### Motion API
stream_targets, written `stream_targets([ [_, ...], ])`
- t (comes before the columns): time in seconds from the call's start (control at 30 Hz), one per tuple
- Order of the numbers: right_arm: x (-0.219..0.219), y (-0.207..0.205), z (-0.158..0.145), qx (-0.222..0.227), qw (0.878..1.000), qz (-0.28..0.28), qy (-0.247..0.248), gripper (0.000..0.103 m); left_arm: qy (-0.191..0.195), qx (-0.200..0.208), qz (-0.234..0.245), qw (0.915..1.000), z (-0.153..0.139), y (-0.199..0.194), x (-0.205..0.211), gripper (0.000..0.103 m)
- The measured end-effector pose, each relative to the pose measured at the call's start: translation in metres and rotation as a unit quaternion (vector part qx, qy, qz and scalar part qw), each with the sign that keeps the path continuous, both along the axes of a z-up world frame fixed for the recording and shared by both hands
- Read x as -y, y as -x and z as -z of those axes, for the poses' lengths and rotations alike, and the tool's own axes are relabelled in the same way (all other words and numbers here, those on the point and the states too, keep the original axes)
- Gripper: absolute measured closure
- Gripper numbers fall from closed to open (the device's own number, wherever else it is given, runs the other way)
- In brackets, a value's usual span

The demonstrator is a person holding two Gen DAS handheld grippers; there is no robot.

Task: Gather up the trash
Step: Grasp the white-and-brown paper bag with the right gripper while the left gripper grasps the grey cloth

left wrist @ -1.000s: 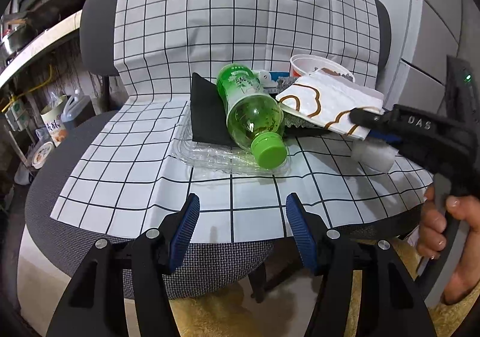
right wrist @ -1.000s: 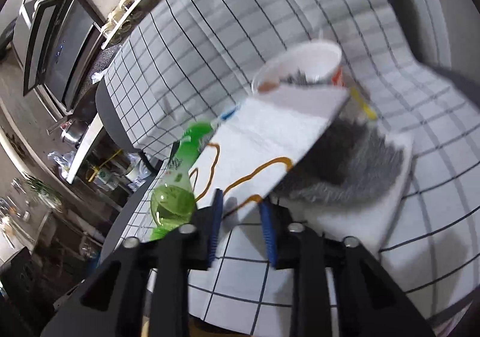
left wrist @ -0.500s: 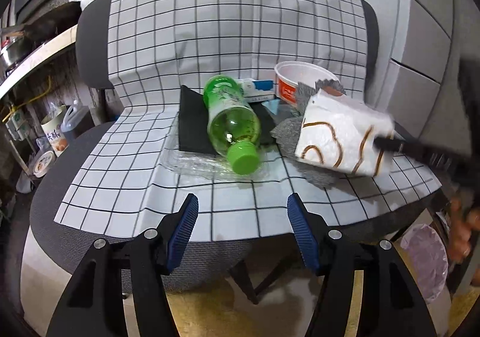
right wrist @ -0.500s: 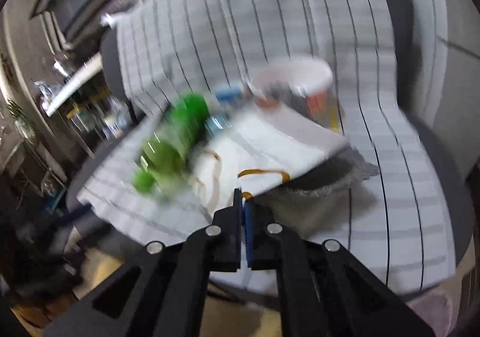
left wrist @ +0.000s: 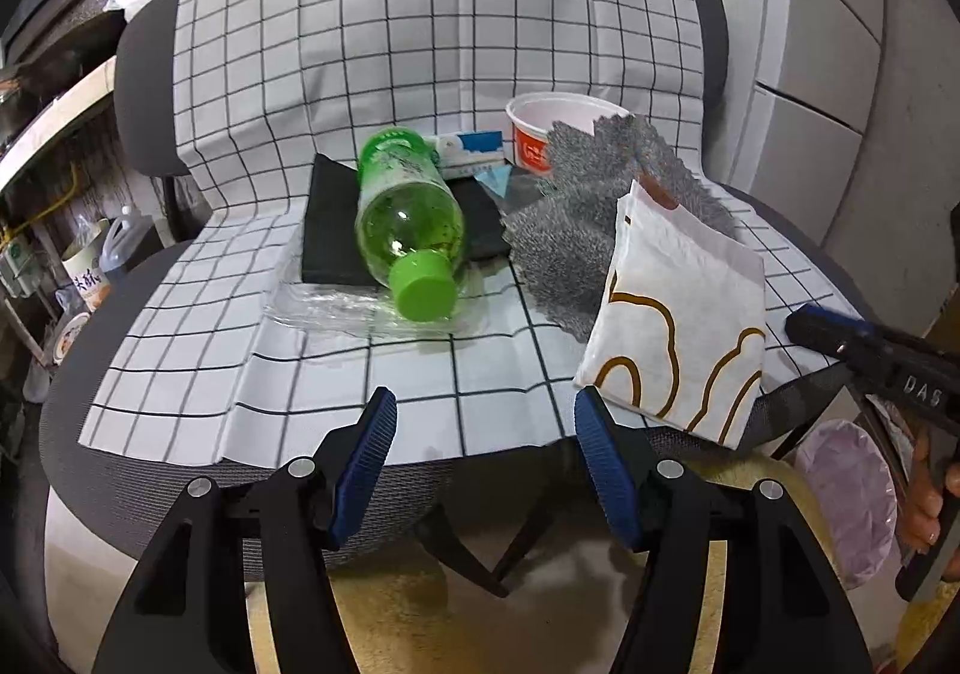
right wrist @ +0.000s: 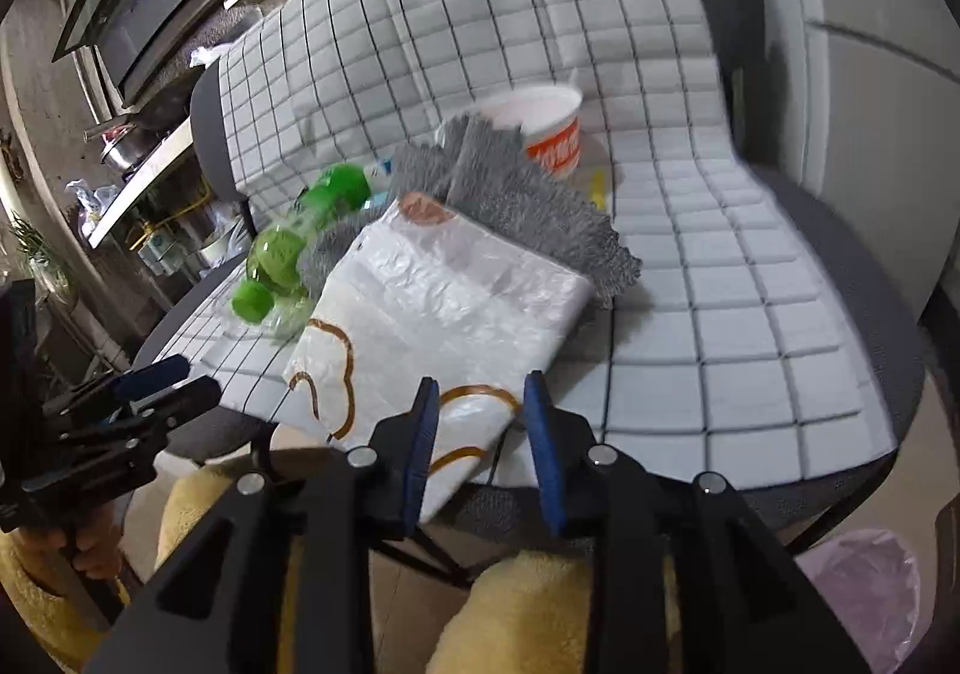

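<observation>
Since the earlier frame, the right gripper (right wrist: 480, 434) is dragging the white paper bag (right wrist: 444, 308) toward the seat's front edge, and its jaws are now opening, the bag's corner lying loose between them; release appears underway, probably toward the lined bin (right wrist: 858, 590) below and to its right. Just beyond the bag, a grey cloth (right wrist: 528, 206) is lying against a paper cup (right wrist: 549, 125); to the left, a green bottle (right wrist: 282, 260) is resting on the checked cover (right wrist: 750, 278). Farther left, the left gripper (left wrist: 486, 446) is hovering released, grasping nothing.
</observation>
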State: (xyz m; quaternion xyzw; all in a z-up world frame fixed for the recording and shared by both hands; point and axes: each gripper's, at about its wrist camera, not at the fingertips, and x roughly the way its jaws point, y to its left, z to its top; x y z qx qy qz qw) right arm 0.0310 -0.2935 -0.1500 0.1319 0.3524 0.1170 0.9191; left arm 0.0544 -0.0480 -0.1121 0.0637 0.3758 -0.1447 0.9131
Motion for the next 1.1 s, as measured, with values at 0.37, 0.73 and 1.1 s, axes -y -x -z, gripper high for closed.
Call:
stream_targets([
  [0.37, -0.01, -0.012, 0.027, -0.012, 0.998, -0.006, -0.055, 0.09, -0.008, -0.006, 0.007, 0.9999, 0.006, 0.004, 0.005, 0.04],
  [0.73, 0.009, 0.044, -0.085, 0.189, 0.981, 0.05, -0.001, 0.101, 0.002, 0.011, 0.005, 0.9999, -0.009, 0.007, 0.003, 0.04],
  [1.1, 0.034, 0.063, -0.09, 0.177, 0.97, 0.137, 0.092, 0.101, 0.03, 0.014, 0.063, 0.9974, -0.003, -0.012, 0.07, 0.025],
])
